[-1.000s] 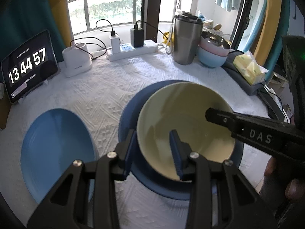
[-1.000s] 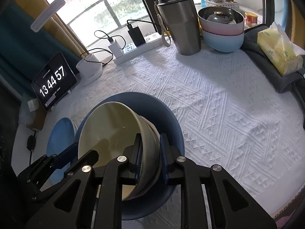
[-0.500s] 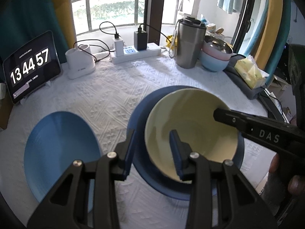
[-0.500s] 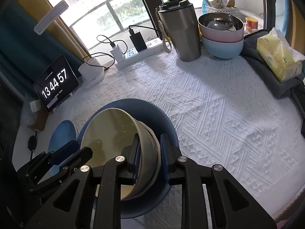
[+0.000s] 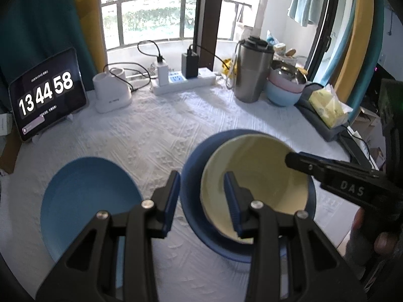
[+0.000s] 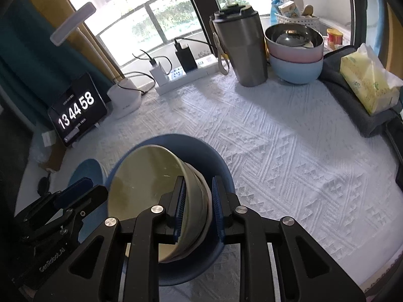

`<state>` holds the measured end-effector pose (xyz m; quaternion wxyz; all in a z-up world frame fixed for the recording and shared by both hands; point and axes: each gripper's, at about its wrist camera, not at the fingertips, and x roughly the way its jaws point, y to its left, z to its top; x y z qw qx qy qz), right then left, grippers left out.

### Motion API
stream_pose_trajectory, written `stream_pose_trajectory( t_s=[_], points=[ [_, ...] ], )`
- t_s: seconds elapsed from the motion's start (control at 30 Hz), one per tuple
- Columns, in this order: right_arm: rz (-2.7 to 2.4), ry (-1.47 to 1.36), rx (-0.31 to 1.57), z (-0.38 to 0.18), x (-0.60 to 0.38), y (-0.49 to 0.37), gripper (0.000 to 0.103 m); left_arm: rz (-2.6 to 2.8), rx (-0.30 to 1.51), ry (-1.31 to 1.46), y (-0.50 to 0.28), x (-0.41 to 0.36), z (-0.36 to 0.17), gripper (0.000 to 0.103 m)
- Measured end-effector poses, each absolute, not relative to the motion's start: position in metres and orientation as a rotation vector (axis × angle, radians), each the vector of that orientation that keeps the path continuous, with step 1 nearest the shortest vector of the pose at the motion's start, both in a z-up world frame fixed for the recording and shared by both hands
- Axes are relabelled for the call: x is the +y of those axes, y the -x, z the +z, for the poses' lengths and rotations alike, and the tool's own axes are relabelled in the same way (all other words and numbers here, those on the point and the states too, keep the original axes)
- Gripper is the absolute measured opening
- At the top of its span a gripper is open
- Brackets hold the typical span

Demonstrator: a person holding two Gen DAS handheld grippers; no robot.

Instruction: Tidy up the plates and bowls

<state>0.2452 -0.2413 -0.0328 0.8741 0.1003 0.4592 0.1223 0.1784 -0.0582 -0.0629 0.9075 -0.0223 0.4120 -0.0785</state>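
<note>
Right wrist: jaws pinch cream bowl (image 6: 151, 176) wall.

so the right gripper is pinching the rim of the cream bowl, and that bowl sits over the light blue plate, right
Not quite. The right gripper does pinch the rim of the cream bowl, but the bowl sits over the dark blue plate, not the light blue one. The left wrist view shows the light blue plate lying bare off to the side, apart from the bowl.
</note>
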Motion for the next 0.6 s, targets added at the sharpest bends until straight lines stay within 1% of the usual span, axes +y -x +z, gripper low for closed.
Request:
stream_pose_trajectory(
  t_s=[0.17,0.23,0.3,0.37,0.43,0.5,0.57,0.6],
  points=[
    [0.255,-0.211,0.901,-0.010,-0.249,-0.240,0.022,-0.149,0.821,0.064,-0.179,-0.045,-0.051,0.038],
    [0.249,-0.210,0.870,-0.001,-0.255,-0.237,0.025,-0.140,0.818,0.071,-0.180,-0.039,-0.050,0.038],
    [0.239,-0.207,0.844,0.005,-0.260,-0.235,0.030,-0.126,0.821,0.079,-0.181,-0.032,-0.051,0.038],
    [0.232,-0.206,0.825,0.008,-0.266,-0.234,0.045,-0.116,0.831,0.087,-0.183,-0.025,-0.055,0.038],
    [0.234,-0.197,0.819,0.007,-0.270,-0.232,0.051,-0.109,0.840,0.087,-0.184,-0.021,-0.061,0.038],
    [0.236,-0.178,0.823,0.004,-0.272,-0.231,0.053,-0.113,0.853,0.090,-0.184,-0.019,-0.066,0.038],
    [0.236,-0.155,0.826,-0.002,-0.272,-0.230,0.057,-0.124,0.863,0.093,-0.183,-0.018,-0.070,0.038],
    [0.237,-0.147,0.828,-0.004,-0.273,-0.228,0.058,-0.129,0.869,0.090,-0.182,-0.018,-0.073,0.038]
  ],
)
